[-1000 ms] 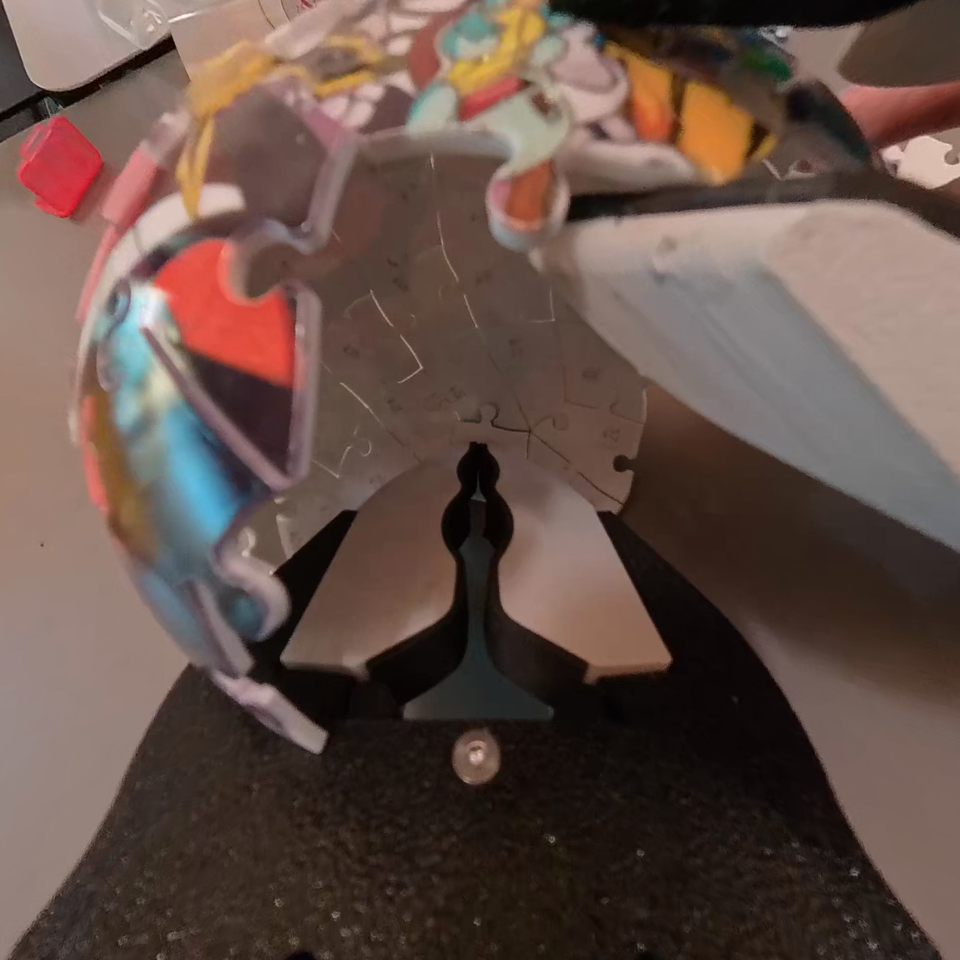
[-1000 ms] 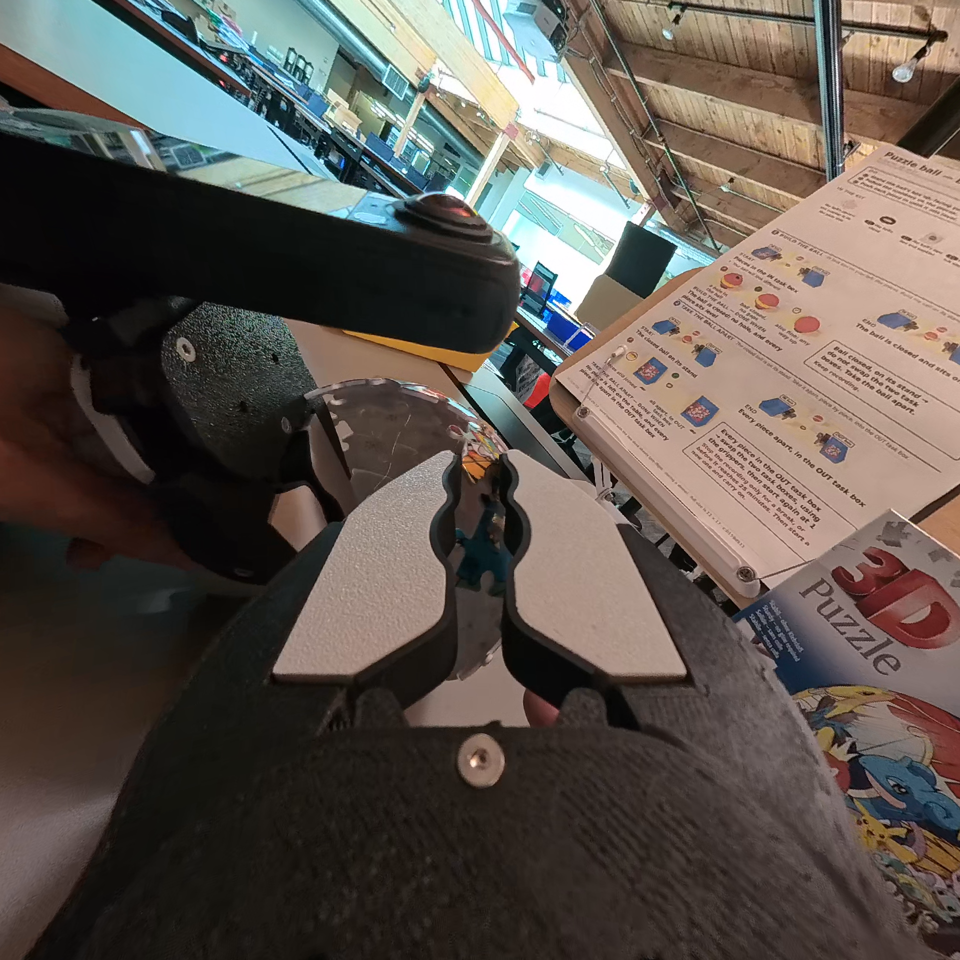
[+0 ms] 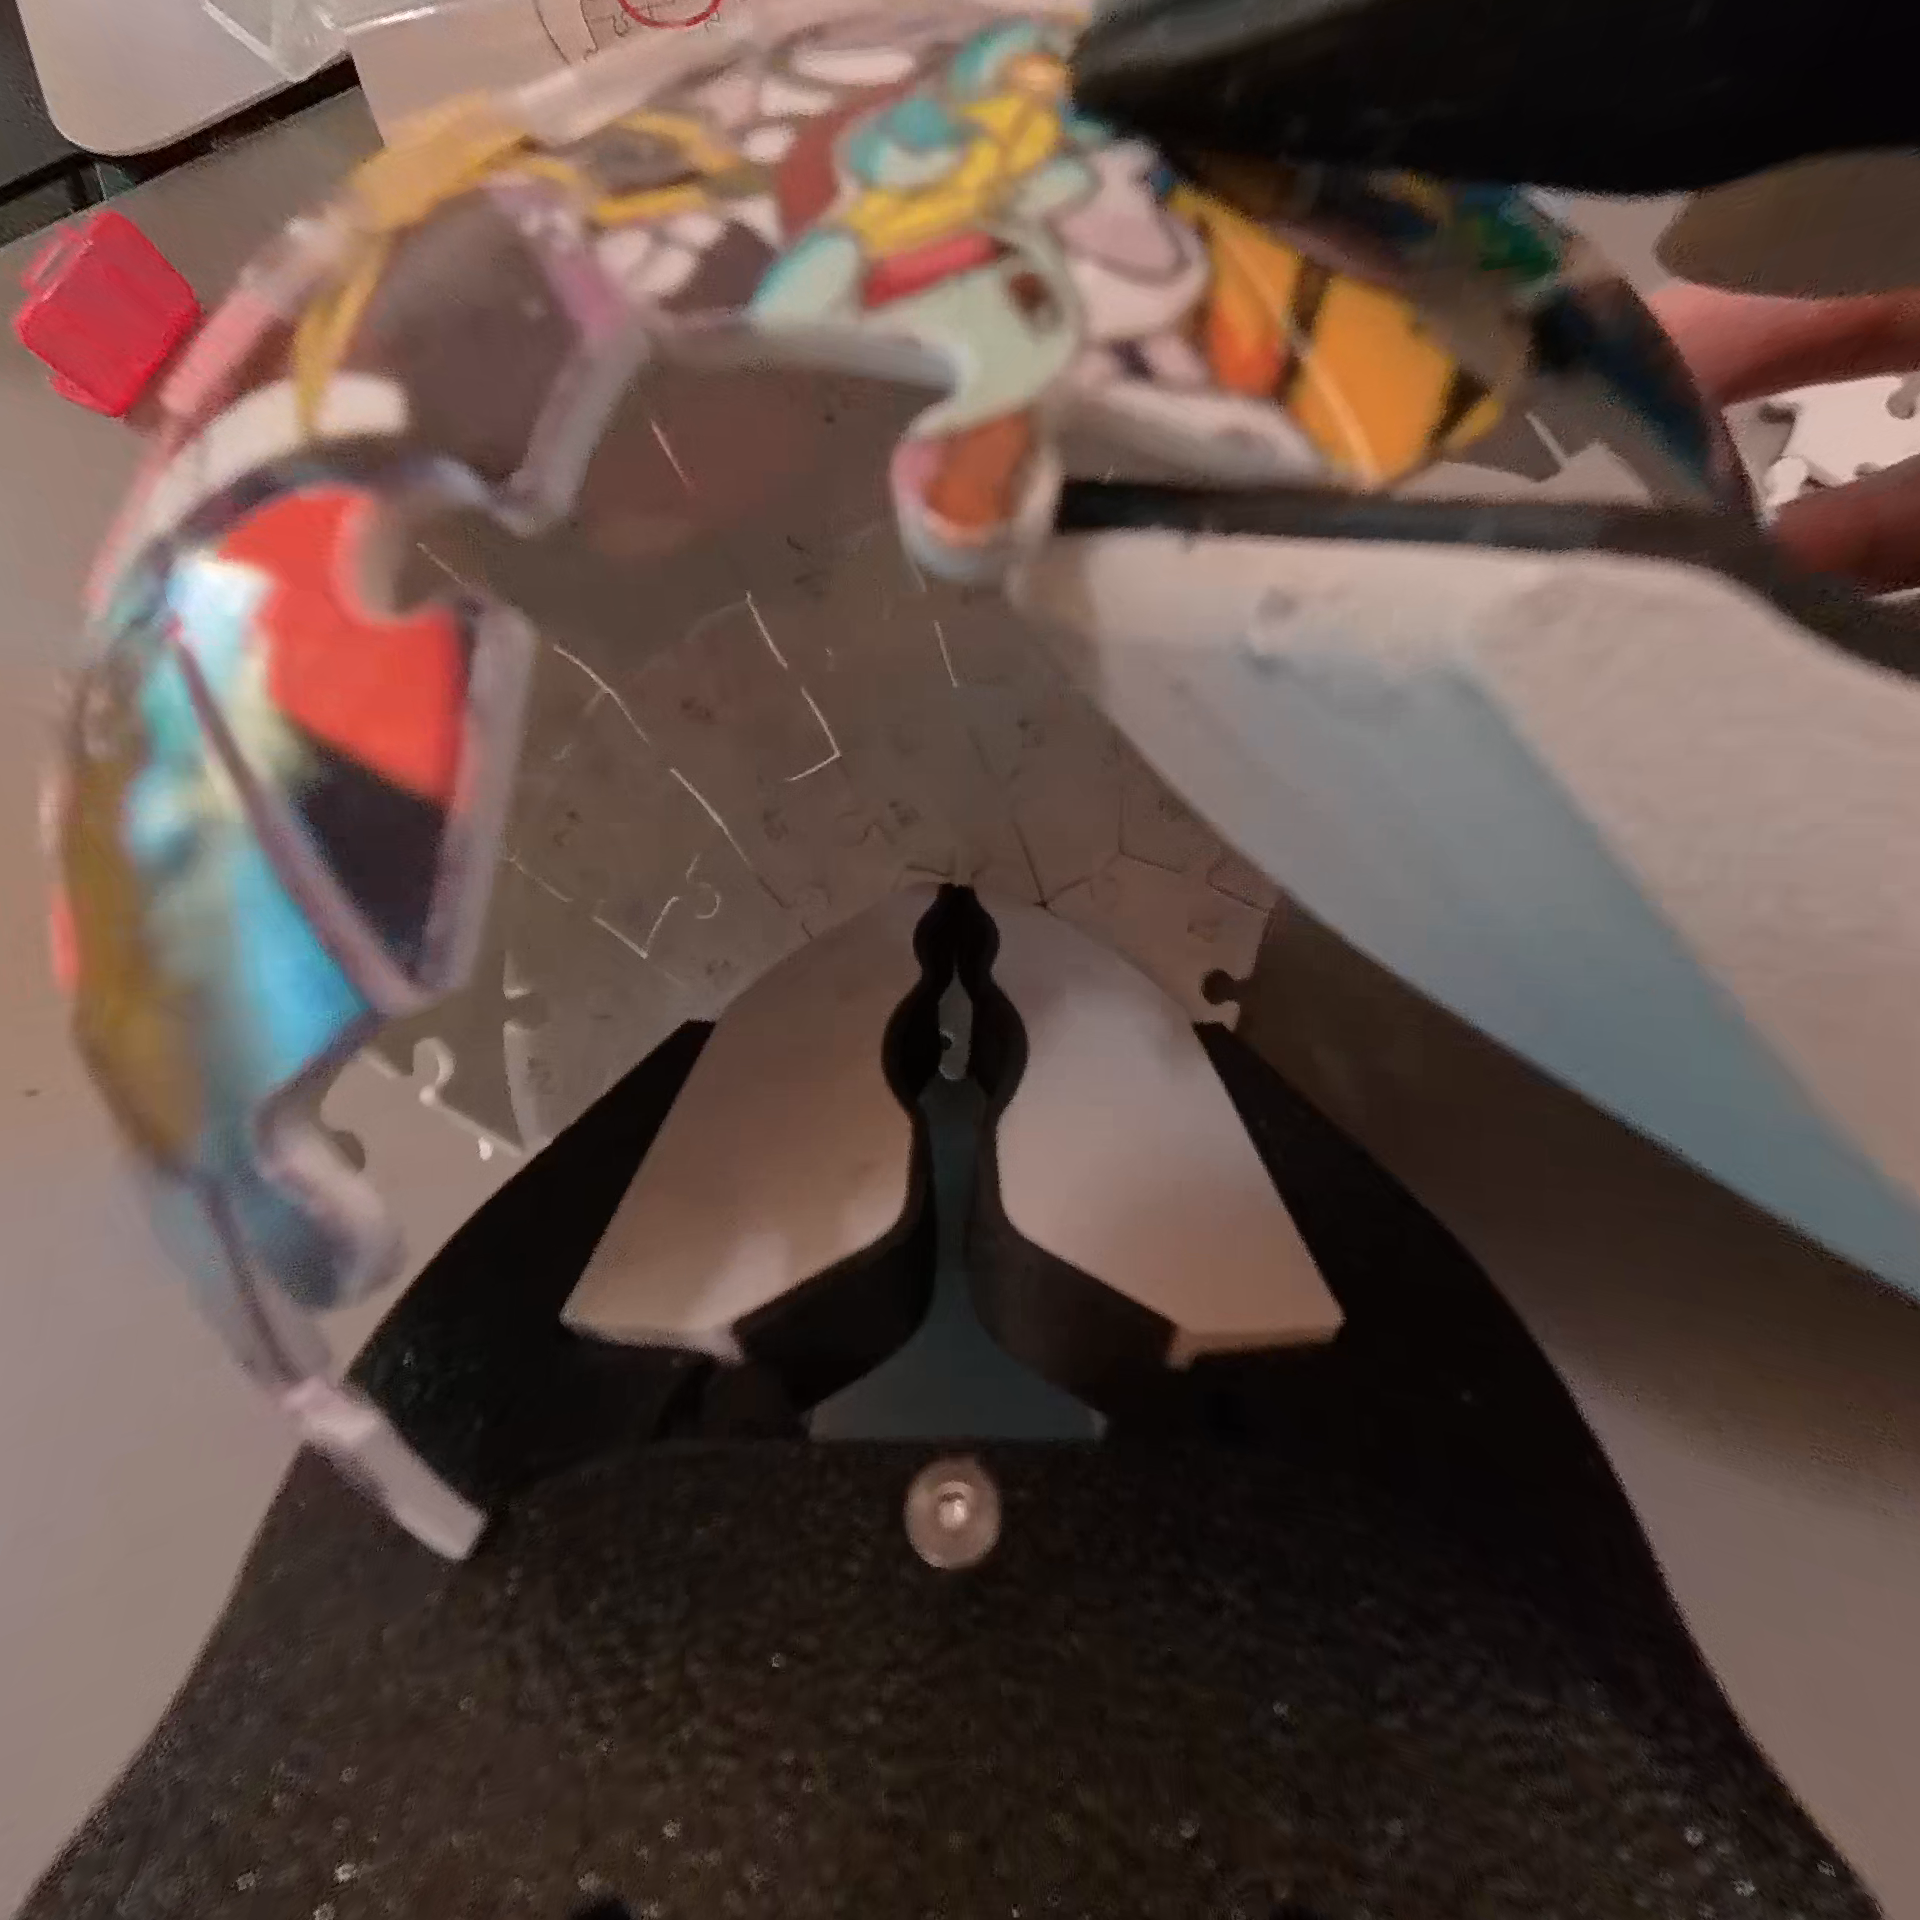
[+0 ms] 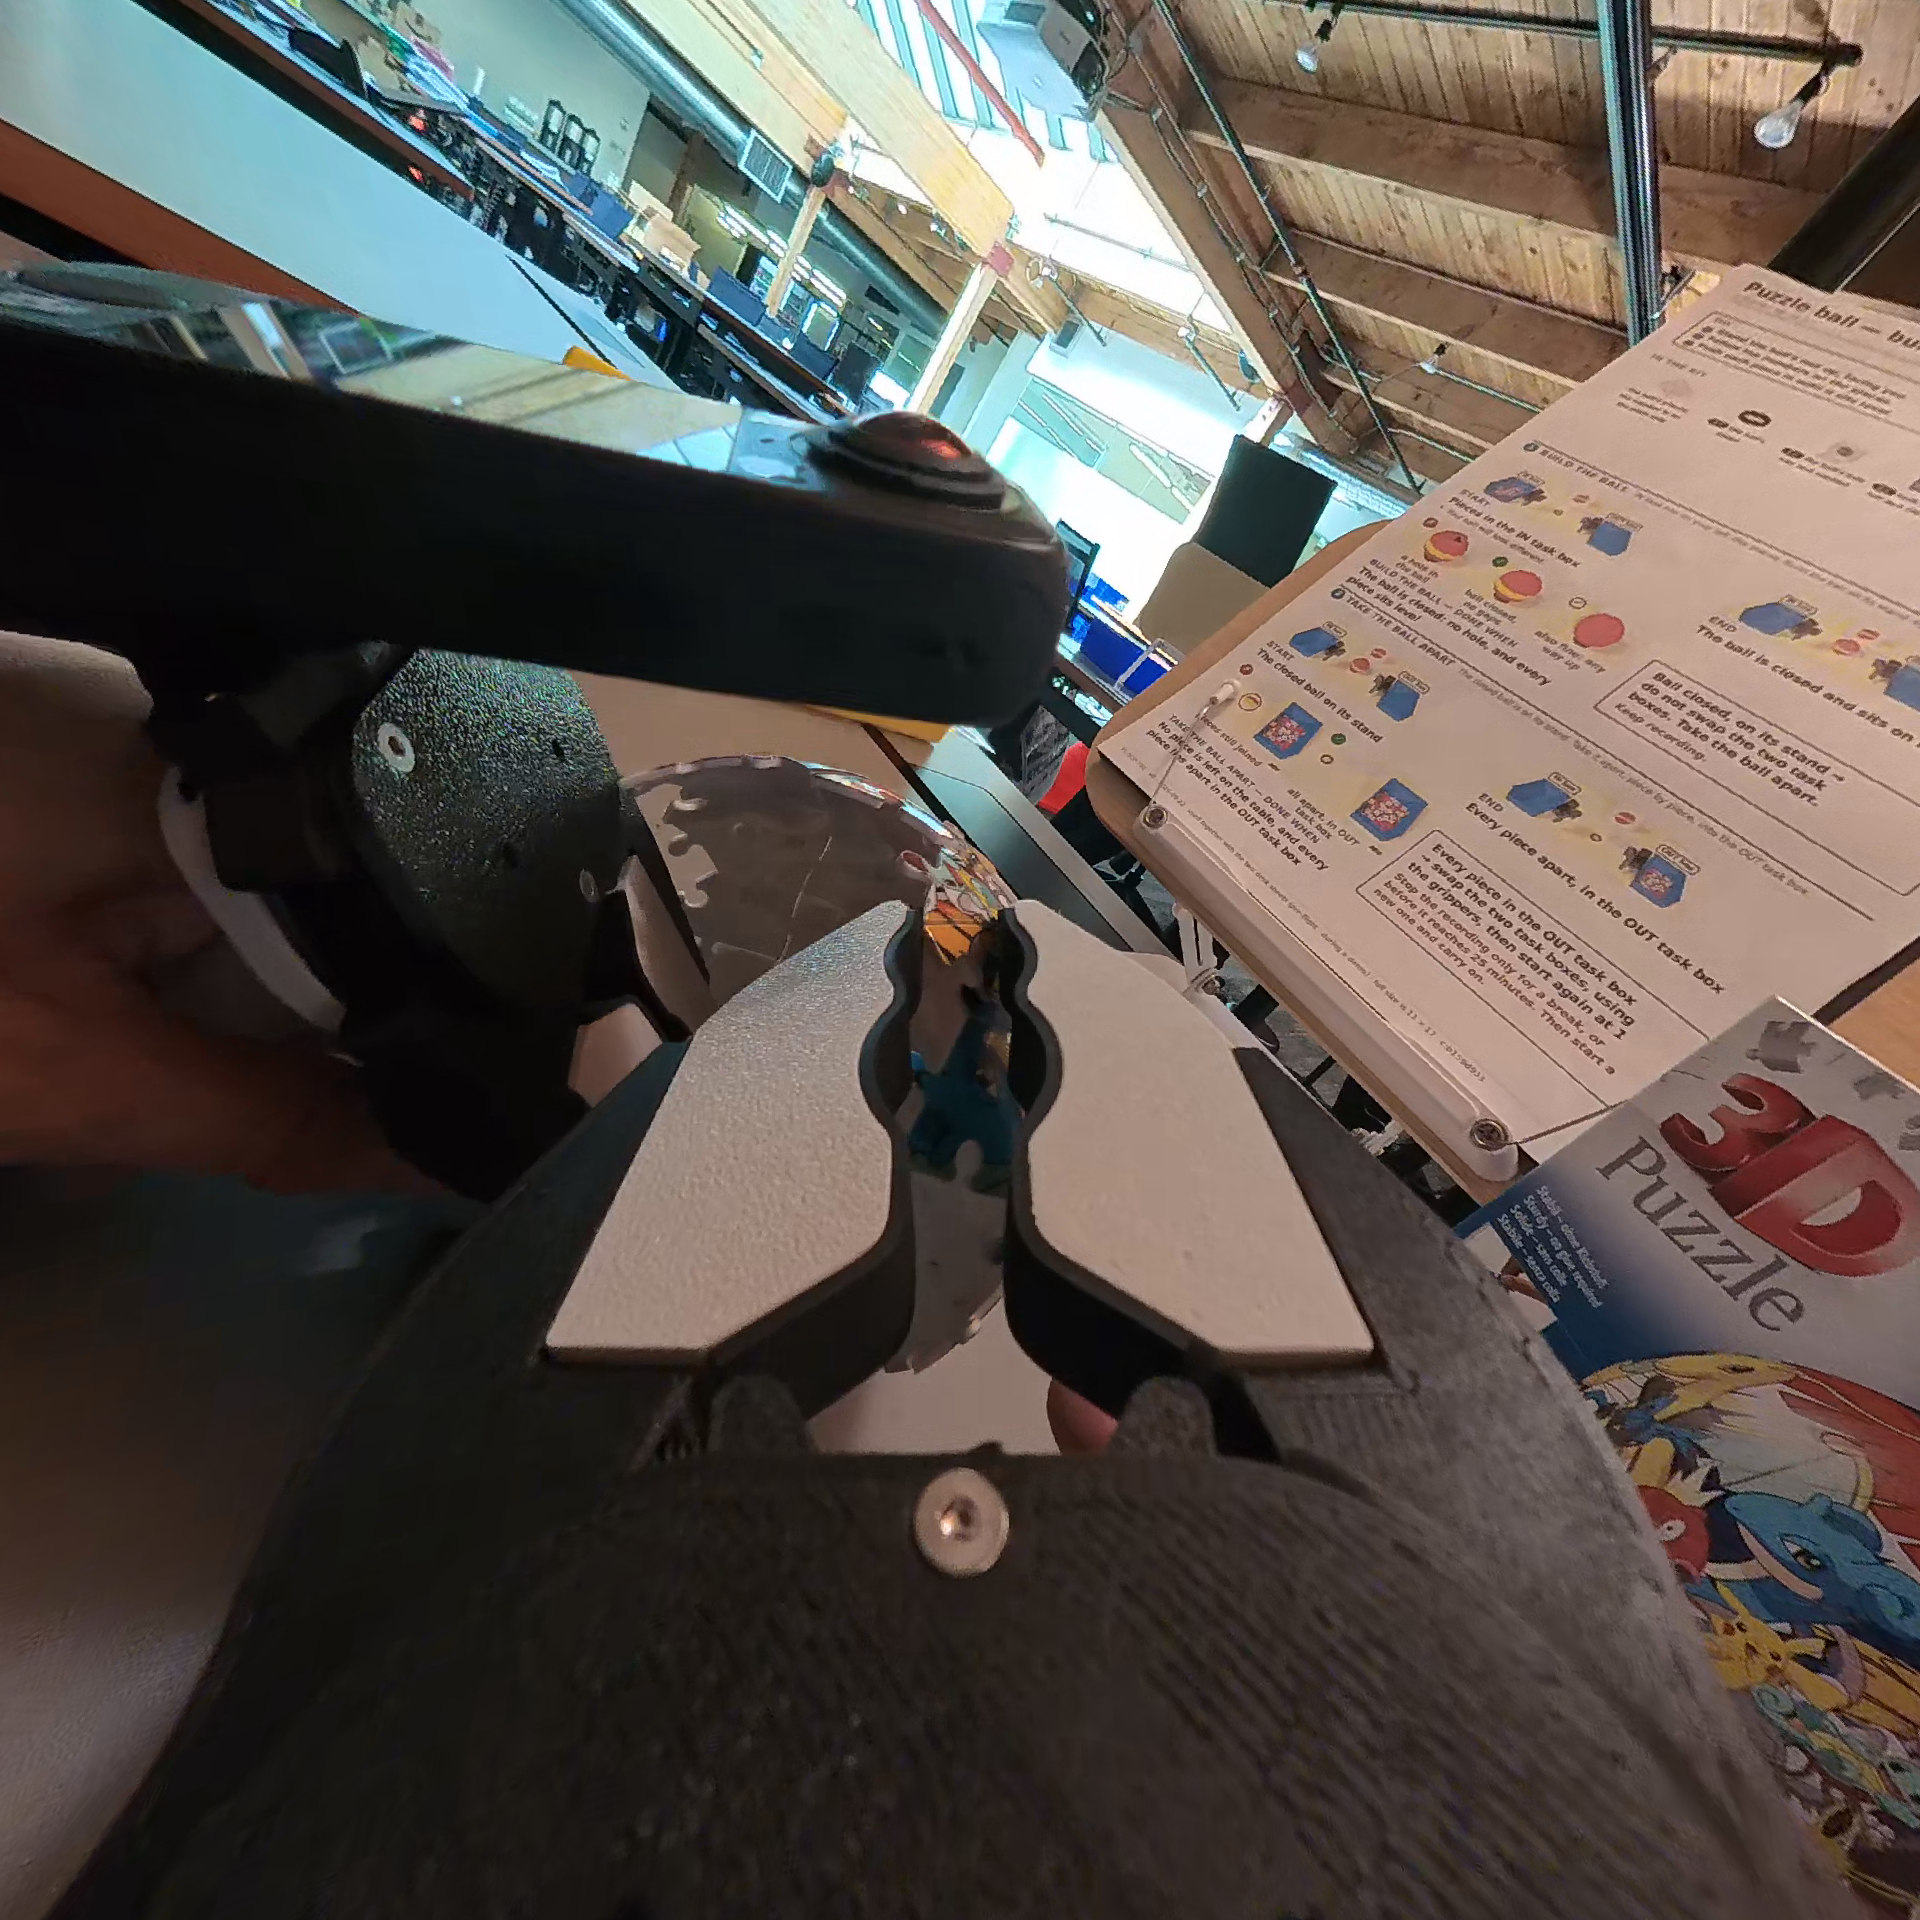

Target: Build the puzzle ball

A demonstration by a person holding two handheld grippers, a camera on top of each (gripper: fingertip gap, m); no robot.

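Left tool (image 3: 951, 914) clamped on the rim of the half-built puzzle ball (image 3: 727, 727), raised off the surface; right tool (image 4: 961, 1029) pinching the opposite edge — you hold a light, thin, curved shell whose joints may pop, so grip edges gently.

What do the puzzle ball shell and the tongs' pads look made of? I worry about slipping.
Puzzle ball shell: likely rigid plastic; glossy printed outside, matte grey inside, with thick curved edges.

Pads: pale, finely grainy and matte, possibly a grip coating, set in black speckled bodies that look 3D-printed. Both tongs grip the shell.
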